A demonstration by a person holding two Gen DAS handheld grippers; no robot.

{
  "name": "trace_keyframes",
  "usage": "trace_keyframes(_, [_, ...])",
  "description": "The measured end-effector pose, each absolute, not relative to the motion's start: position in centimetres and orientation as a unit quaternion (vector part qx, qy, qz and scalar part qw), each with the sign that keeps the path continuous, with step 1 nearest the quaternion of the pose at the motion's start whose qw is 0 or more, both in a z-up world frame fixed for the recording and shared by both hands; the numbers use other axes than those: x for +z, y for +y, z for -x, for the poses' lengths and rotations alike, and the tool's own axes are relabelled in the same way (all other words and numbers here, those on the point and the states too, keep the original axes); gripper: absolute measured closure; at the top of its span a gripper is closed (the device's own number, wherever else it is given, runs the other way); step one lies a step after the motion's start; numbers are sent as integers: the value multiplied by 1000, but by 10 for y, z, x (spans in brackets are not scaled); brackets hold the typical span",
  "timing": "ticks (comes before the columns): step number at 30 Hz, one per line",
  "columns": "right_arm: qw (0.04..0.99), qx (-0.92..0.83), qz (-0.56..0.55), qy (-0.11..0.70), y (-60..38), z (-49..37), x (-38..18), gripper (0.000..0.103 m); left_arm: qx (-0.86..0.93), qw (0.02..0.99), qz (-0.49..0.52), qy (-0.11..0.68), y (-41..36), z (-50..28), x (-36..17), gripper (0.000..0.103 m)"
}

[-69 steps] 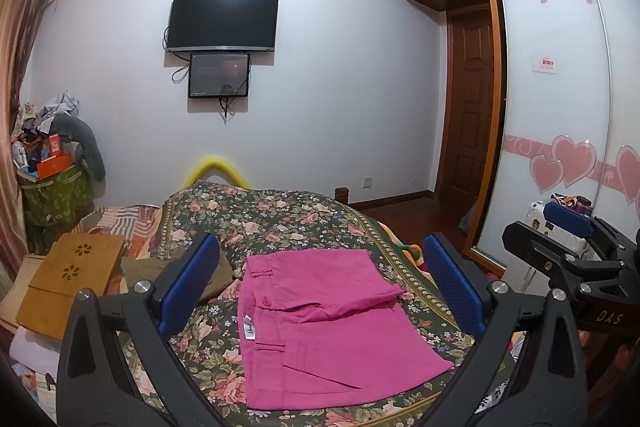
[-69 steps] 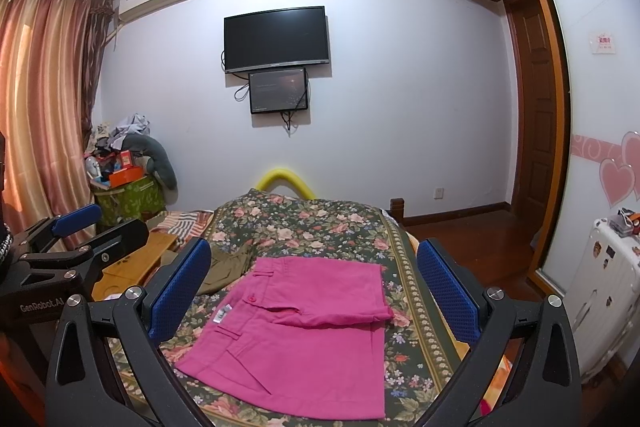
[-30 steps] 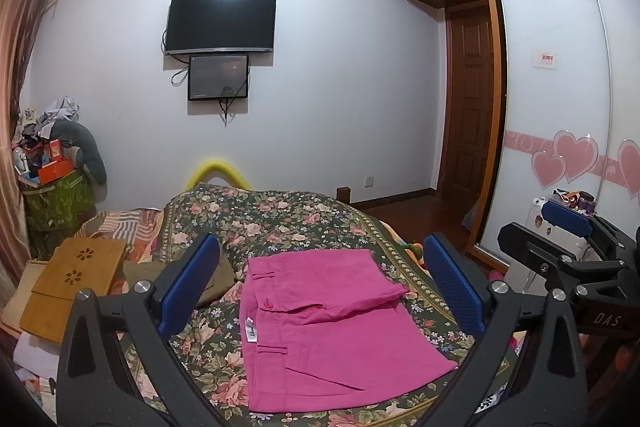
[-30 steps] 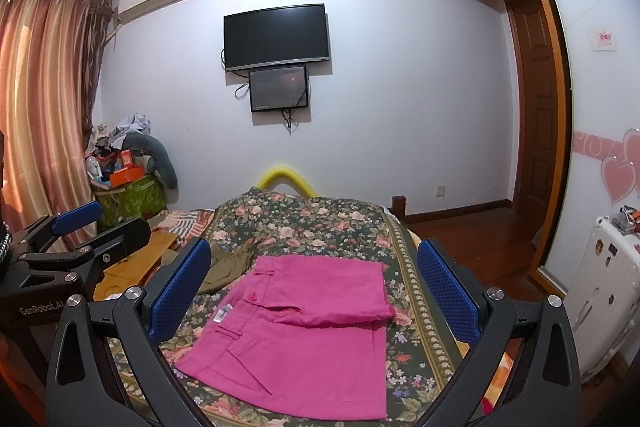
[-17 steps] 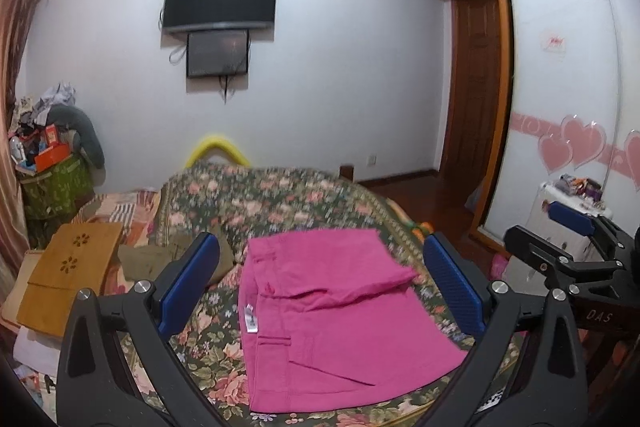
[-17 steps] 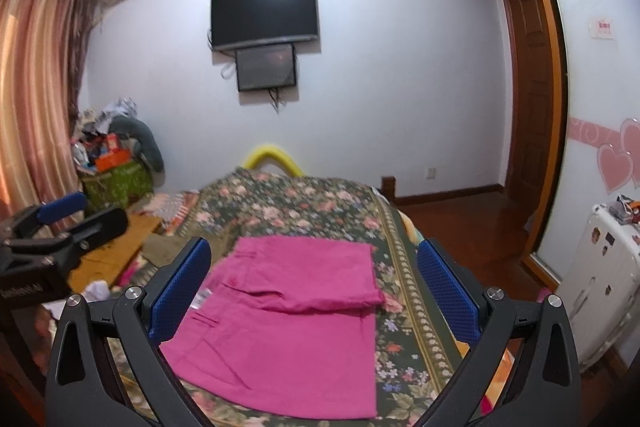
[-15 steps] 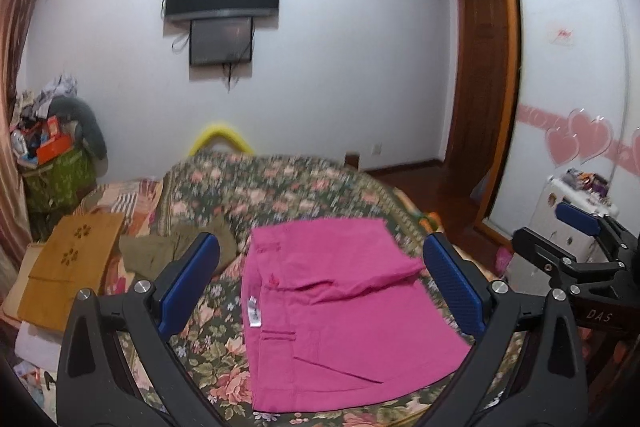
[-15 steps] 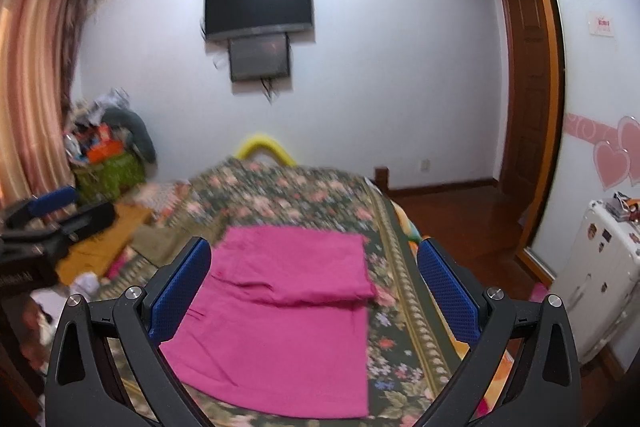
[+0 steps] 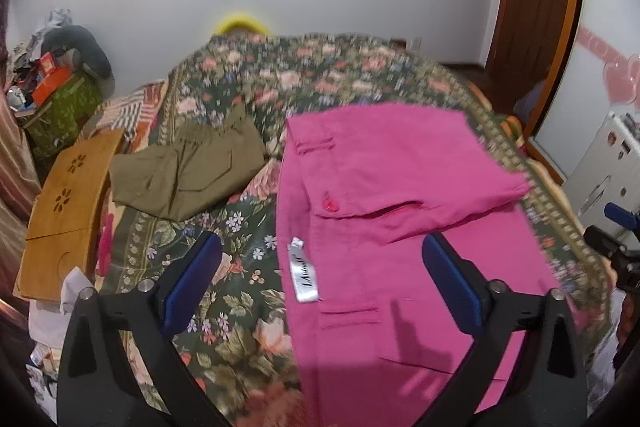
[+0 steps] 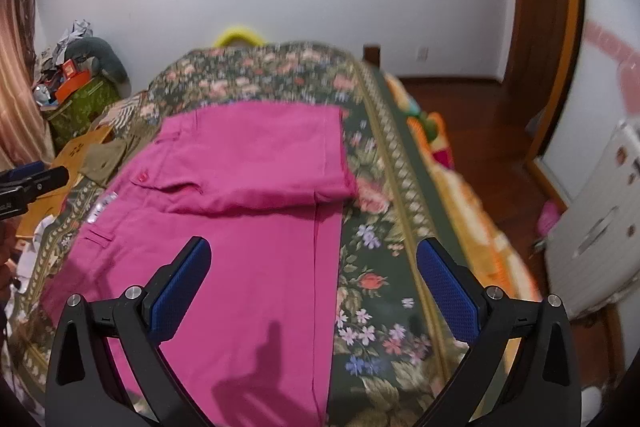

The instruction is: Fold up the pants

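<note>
Pink pants lie on the floral bedspread, partly folded, with the far part doubled over the near part. A white label shows at the waistband on the left. My left gripper is open and empty, above the waistband side. My right gripper is open and empty, above the pants' right near edge. Each gripper's shadow falls on the pink cloth.
Folded olive pants lie left of the pink ones. A wooden lap tray sits at the bed's left edge. Cluttered green bin at far left. White suitcase and wooden floor to the right of the bed.
Both grippers have tilted down and moved in closer over the pink pants, which now fill much more of each view. The pants have not moved. Both stay open.
</note>
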State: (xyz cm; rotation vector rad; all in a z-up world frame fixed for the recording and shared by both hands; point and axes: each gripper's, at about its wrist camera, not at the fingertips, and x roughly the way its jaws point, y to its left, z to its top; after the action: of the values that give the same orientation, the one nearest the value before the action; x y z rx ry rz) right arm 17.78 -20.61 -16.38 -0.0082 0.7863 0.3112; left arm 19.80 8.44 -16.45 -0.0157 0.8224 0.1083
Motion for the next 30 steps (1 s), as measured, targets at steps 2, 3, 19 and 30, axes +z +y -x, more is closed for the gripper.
trace_keyframes(2, [905,159,4,394,-206,-189,-174,6,53,908,-2,416,86,-208,-174,16])
trace_keyframes(3, [903,164,8,398,-205,-195,-179,11,47,903,-5,428,90,-215,-182,18])
trace_keyframes(19, [852,223,38,472,-172,-275,-235,54,-18,848,59,527,109,-275,-244,80])
trace_keyframes(30, [855,236,29,460,-170,-287,-237,93,-13,846,71,529,113,-276,-255,92])
